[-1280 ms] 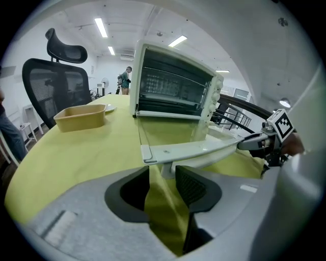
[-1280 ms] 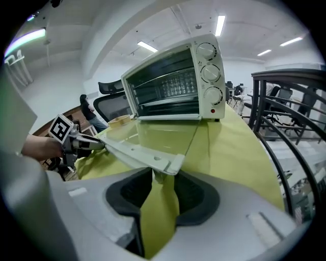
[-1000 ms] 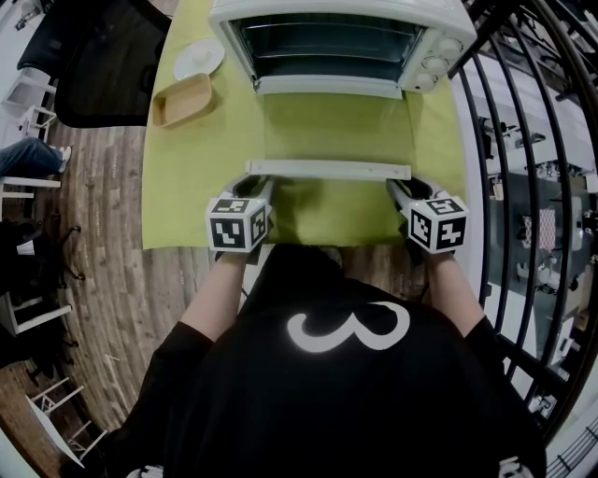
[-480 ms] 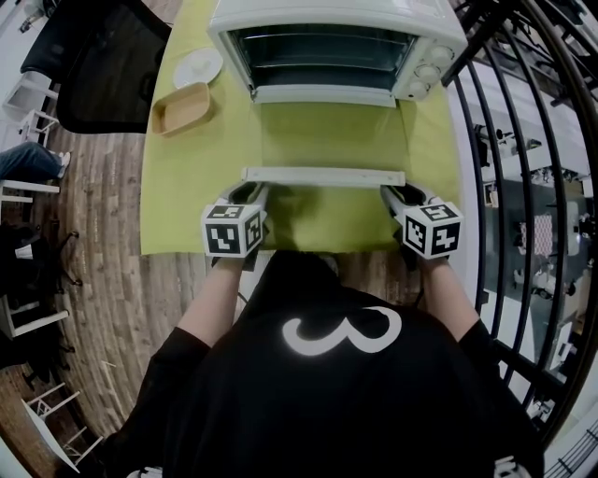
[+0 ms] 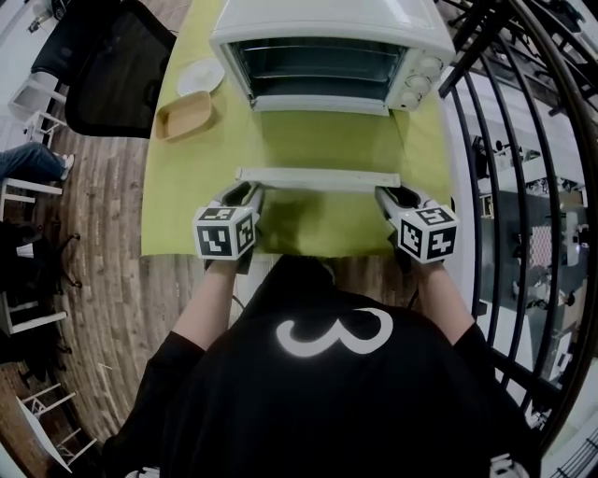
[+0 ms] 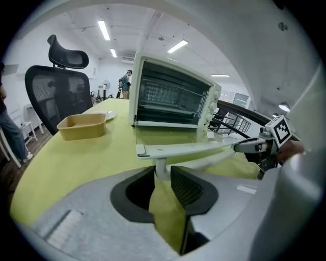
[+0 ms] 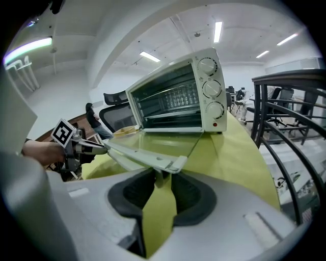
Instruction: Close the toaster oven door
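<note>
Starting closest in: both forearms reach out over the near edge of the green tablecloth, 1 gripper in each hand, marker cubes facing up.

The left gripper has its jaws at a narrow gap with the left post of the white handle pinched between the black pads, and both pads look snug against it. The right gripper is at the other end of the same bar. Its jaws are closing with the right post between them, and the pads look like they're touching it on both sides. So that's 2 grippers, 1 at each end of the handle.

The glass door is still wide open, folded down toward the person and lying roughly level above the cloth, with the green showing right through the glass. The handle runs along its near edge and the hinge side meets the bottom of the oven opening.

Behind that sits the white toaster oven with its cavity open and the wire rack visible inside. The 3 knobs are stacked on its right panel.

Left of the oven there's a tan tray, and just past it a small white plate. A black mesh chair stands off the table's far left side, and a black railing runs along the right.
</note>
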`<action>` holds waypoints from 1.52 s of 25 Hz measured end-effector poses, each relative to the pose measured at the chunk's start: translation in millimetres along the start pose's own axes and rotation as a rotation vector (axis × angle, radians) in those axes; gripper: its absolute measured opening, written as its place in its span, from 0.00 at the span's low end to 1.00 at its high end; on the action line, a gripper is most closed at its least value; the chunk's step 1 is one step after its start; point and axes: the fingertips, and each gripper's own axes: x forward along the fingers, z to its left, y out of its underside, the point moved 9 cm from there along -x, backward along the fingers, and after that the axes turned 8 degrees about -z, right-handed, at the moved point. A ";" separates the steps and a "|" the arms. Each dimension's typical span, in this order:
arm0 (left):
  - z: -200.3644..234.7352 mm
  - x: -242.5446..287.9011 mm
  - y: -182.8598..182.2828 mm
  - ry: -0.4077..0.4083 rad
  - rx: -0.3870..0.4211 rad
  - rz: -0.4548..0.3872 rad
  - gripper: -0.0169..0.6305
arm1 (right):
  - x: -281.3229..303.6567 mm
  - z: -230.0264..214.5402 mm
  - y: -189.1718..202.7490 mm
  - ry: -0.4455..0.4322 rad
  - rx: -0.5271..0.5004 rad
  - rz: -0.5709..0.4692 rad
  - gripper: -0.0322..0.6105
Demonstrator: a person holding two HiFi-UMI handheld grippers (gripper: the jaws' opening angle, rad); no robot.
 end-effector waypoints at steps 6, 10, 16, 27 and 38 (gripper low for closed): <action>-3.0 -10.5 -18.0 0.006 -0.005 -0.025 0.19 | -7.6 3.6 -18.5 -0.011 0.003 -0.043 0.21; -4.3 -18.0 -32.9 0.012 -0.007 -0.058 0.19 | -13.9 4.8 -31.8 -0.018 0.023 -0.089 0.21; -5.9 -27.1 -56.3 0.022 0.006 -0.097 0.19 | -21.9 6.4 -53.2 -0.030 0.033 -0.149 0.22; -4.2 -34.4 -106.4 0.056 0.022 -0.153 0.19 | -28.0 6.0 -101.8 -0.039 0.009 -0.225 0.22; -0.5 -31.8 -149.6 0.074 0.083 -0.213 0.20 | -24.8 1.5 -143.7 -0.032 -0.021 -0.292 0.22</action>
